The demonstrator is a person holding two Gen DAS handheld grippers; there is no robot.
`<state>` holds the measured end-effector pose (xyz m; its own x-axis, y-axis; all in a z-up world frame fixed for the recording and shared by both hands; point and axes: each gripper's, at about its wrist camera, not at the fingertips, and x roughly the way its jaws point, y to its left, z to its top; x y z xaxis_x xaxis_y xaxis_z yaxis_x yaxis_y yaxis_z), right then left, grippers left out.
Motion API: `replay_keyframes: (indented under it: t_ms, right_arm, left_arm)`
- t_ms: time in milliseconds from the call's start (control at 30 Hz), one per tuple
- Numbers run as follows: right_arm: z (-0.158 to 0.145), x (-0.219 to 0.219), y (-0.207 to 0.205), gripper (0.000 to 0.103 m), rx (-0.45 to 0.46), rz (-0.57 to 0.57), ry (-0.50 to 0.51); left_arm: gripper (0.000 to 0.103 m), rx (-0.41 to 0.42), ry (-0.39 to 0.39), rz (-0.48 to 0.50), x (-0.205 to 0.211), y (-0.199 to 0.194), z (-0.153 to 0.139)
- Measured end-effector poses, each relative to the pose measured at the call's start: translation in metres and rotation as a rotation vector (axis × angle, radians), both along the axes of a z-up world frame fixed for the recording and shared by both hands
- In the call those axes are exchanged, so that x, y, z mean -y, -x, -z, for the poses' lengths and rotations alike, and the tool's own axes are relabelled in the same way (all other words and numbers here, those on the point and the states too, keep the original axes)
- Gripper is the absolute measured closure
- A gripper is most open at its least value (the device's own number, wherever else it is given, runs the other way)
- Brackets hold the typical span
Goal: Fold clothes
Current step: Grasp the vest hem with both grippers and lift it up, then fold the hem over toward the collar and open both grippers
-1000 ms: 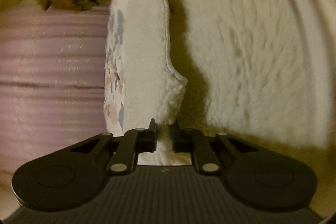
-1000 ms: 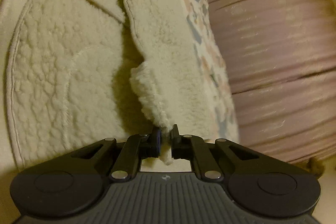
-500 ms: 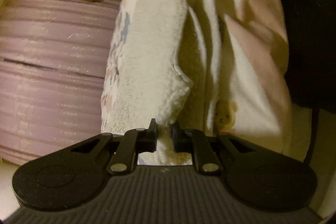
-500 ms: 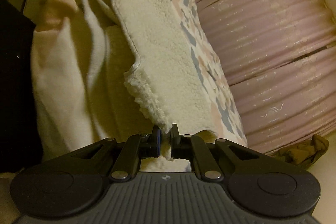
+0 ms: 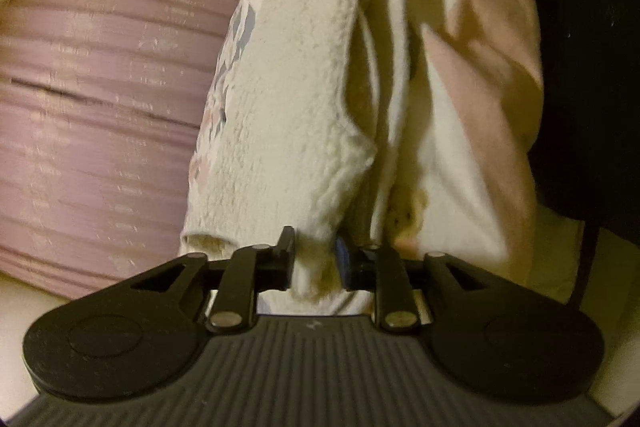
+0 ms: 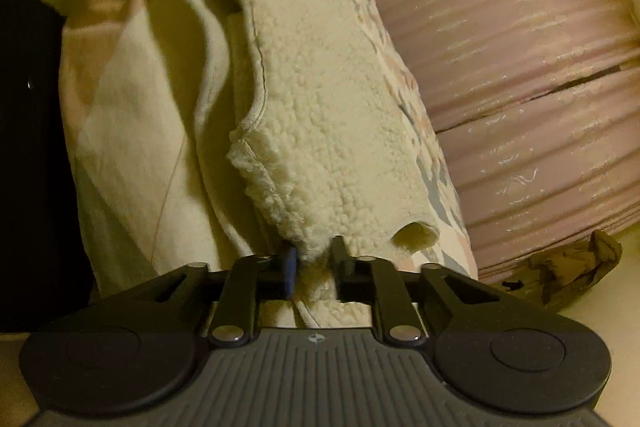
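Both tongs, left gripper (image 5: 314,259) and right gripper (image 6: 313,267), are opening with the fleece garment (image 6: 320,131) edge between their jaws, no longer pinched. Garment lies draped over a cream-and-pink cloth (image 5: 460,99) beside the mauve bedding (image 6: 520,87), evidently being released to complete a fold.

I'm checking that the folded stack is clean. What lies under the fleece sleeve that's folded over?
Under the fleece sleeve lies the cream and pink garment body, with a small bear motif showing beside it. Whatever sits directly beneath the sleeve is covered.
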<state>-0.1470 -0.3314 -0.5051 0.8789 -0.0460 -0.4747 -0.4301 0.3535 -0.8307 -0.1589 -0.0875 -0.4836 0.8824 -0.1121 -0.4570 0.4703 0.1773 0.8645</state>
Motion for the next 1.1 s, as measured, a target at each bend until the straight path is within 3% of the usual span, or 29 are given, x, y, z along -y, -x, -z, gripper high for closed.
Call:
replay_keyframes:
  t_ms: [100, 167, 267, 433, 600, 733, 867, 1000, 1100]
  right_arm:
    - [-0.015, 0.009, 0.006, 0.053, -0.009, 0.022, -0.04]
    - [-0.034, 0.022, 0.007, 0.052, -0.025, 0.063, -0.126]
    - [-0.067, 0.043, 0.0, 0.053, -0.041, 0.125, -0.302]
    - [-0.109, 0.062, -0.066, 0.053, -0.027, 0.191, -0.624]
    - [-0.12, 0.068, -0.149, 0.054, -0.125, 0.22, -0.823]
    - [-0.095, 0.066, -0.221, 0.054, -0.199, 0.251, -0.817]
    - [-0.05, 0.073, -0.253, 0.054, -0.278, 0.305, -0.815]
    - [-0.034, 0.08, -0.27, 0.051, -0.306, 0.323, -0.889]
    - [-0.038, 0.088, -0.271, 0.047, -0.301, 0.355, -0.929]
  left_arm:
    - [0.074, -0.063, 0.056, -0.056, -0.023, 0.001, -0.023]
    - [0.074, -0.08, 0.127, -0.112, -0.038, -0.005, -0.046]
    - [0.074, -0.071, 0.304, -0.186, -0.05, -0.032, -0.086]
    - [0.08, -0.087, 0.54, -0.195, -0.029, -0.117, -0.119]
    - [0.082, -0.116, 0.58, -0.21, 0.001, -0.199, -0.107]
    - [0.082, -0.158, 0.516, -0.306, -0.007, -0.248, -0.062]
    - [0.084, -0.222, 0.5, -0.36, -0.008, -0.282, -0.025]
    - [0.085, -0.255, 0.589, -0.408, -0.018, -0.295, -0.023]
    - [0.085, -0.283, 0.698, -0.454, -0.031, -0.294, -0.042]
